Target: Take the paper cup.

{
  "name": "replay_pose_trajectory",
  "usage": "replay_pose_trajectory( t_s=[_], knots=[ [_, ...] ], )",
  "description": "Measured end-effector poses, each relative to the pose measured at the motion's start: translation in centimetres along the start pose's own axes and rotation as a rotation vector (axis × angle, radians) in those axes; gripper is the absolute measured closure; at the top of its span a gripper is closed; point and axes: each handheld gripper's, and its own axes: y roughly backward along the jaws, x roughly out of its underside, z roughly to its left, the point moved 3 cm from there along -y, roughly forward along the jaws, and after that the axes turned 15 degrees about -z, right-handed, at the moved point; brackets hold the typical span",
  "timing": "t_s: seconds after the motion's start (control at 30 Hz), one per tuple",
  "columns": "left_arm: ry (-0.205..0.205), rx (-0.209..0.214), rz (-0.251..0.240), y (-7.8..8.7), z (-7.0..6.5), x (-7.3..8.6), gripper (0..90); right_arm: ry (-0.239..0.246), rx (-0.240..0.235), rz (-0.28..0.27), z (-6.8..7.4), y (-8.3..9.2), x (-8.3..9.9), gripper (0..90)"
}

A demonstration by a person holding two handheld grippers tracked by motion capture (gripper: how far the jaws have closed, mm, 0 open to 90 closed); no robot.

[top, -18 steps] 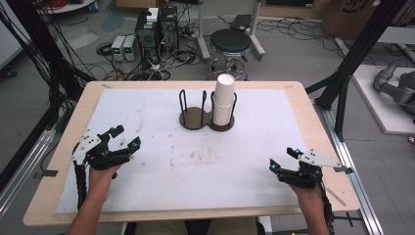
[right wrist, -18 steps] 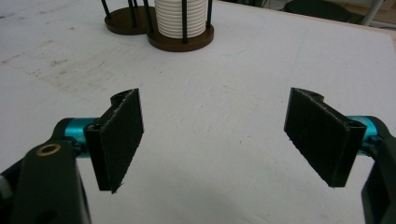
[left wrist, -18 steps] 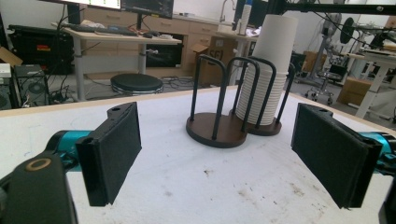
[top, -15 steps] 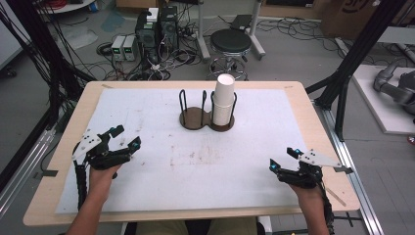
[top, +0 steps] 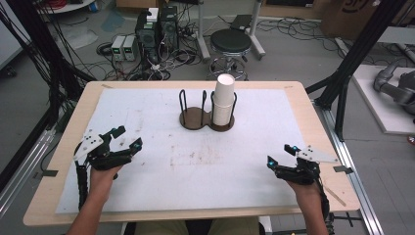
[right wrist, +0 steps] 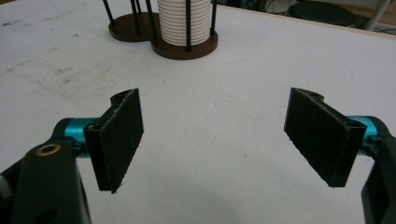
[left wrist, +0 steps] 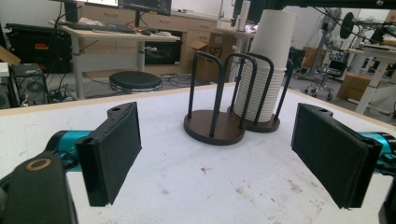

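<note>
White cup stack [top: 224,100]; dark brown holder [top: 195,119], black rods; white stained mat [top: 147,127]; black claws, teal fittings.

Left gripper [top: 122,138]: black frame, teal-blue fittings behind flat black textured pads [left wrist: 114,151], brass-ringed screw hole near base, grey three-cornered plate on top, black ribbed cable along forearm. Right gripper [top: 281,155]: same build. Forearms bare, no sleeves.

beyond the jaws, past the table's far edge, a round black stool [top: 230,42] stands on grey concrete floor [top: 293,54] among tangled cables [top: 161,73], computer towers [top: 156,24] and wooden desks [left wrist: 116,32].
</note>
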Motion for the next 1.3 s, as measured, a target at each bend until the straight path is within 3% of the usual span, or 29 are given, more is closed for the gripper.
replay_pose_trajectory(
  t_s=[0.17, 0.3, 0.37, 0.4, 0.47, 0.67, 0.7, 0.73, 0.8, 0.83, 0.9, 1.0, 1.3],
  knots=[
    [0.008, 0.008, -0.007, 0.2, -0.1, -0.1, 15.8, -0.005, -0.009, 0.007, 0.6, -0.6, -0.4, 20.0],
    [-0.004, 0.013, 0.002, 0.2, -0.3, 0.0, 15.8, -0.008, -0.05, -0.042, 1.4, -1.4, -2.5, 20.0],
    [-0.001, 0.012, 0.002, 0.2, -0.3, 0.0, 15.8, -0.013, -0.066, -0.04, 1.5, -1.7, -2.8, 20.1],
    [0.0, 0.013, 0.001, 0.2, -0.3, 0.0, 15.8, -0.019, -0.094, -0.026, 1.5, -2.7, -3.8, 20.0],
    [0.003, 0.017, 0.004, 0.1, -0.3, 0.1, 15.8, -0.006, -0.096, -0.034, 1.5, -3.1, -4.1, 20.0],
    [0.009, 0.015, 0.01, 0.0, -0.3, 0.2, 15.8, 0.045, -0.154, -0.053, 2.2, -6.5, -8.8, 20.0],
    [0.01, 0.016, 0.01, 0.0, -0.3, 0.2, 15.8, 0.045, -0.154, -0.053, 2.2, -6.5, -8.8, 20.0],
    [0.011, 0.017, 0.008, 0.0, -0.3, 0.2, 15.8, 0.052, -0.166, -0.052, 2.3, -7.3, -10.1, 20.1],
    [0.013, 0.018, 0.007, 0.0, -0.4, 0.2, 15.8, 0.055, -0.171, -0.057, 2.3, -7.6, -10.5, 20.1],
    [0.012, 0.019, 0.008, 0.0, -0.4, 0.2, 15.8, 0.06, -0.181, -0.059, 2.5, -8.4, -11.8, 20.1],
    [0.017, 0.021, 0.012, 0.0, -0.4, 0.3, 15.8, 0.056, -0.186, -0.061, 2.5, -8.7, -12.2, 20.1],
    [0.017, 0.026, 0.014, -0.1, -0.4, 0.3, 16.0, 0.067, -0.196, -0.057, 2.7, -10.3, -14.2, 20.1],
    [0.027, 0.035, 0.013, -0.4, -0.5, 0.5, 16.1, 0.076, -0.194, -0.031, 2.6, -13.5, -16.7, 20.2]
  ],
)
